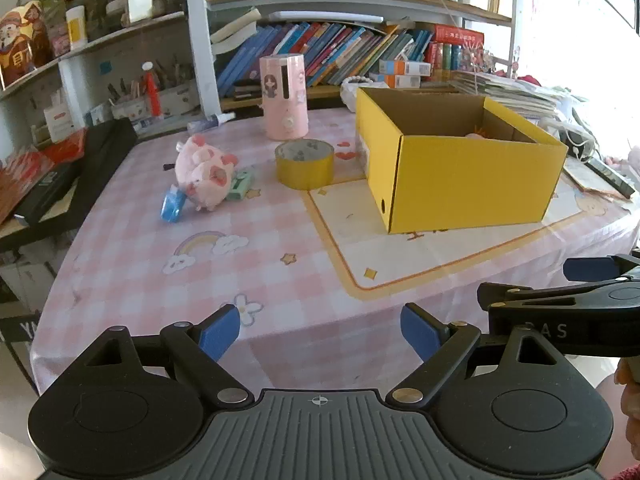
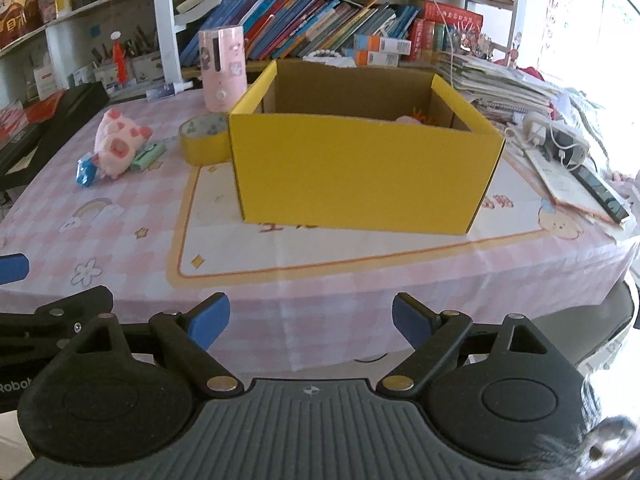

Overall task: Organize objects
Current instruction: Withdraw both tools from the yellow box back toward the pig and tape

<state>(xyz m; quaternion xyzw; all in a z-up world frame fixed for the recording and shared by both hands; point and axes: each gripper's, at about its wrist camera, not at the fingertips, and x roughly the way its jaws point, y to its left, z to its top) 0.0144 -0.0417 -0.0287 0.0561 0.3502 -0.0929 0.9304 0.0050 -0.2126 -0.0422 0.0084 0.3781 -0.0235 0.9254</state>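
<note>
The left tongs (image 1: 320,334) stand wide apart and hold nothing; their black plastic arms end in flat blue pads (image 1: 219,334) with a matte, rubbery look, hinged on round metal rivets over a ribbed grey body. They hover level at the near edge of the bench (image 1: 120,264), pointing across it. The right tongs (image 2: 311,322) are of the same build, equally wide and empty, held level just beside the left ones and aimed at the box.

The bench is draped in a smooth pink-and-white checked cloth printed with rainbows, stars and flowers, with a cream panel edged in orange. On that panel sits the yellow cardboard box (image 2: 360,176), rectangular, open-topped, plain brown inside; something pink shows low in its far right corner, too hidden to name.

Just left of the box, a roll of yellow tape (image 1: 305,164) lies flat, a squat ring. Further left lies a soft pink plush pig (image 1: 205,172) on its side, fuzzy and rounded, touching a small blue packet (image 1: 173,206) with a crinkled sheen and a mint-green block (image 1: 240,186). Behind the tape stands a pink cylinder (image 1: 284,96), smooth-walled, with a cartoon girl and a dark vertical slot.

Past the bench, shelves hold slanting rows of books (image 1: 320,52).
</note>
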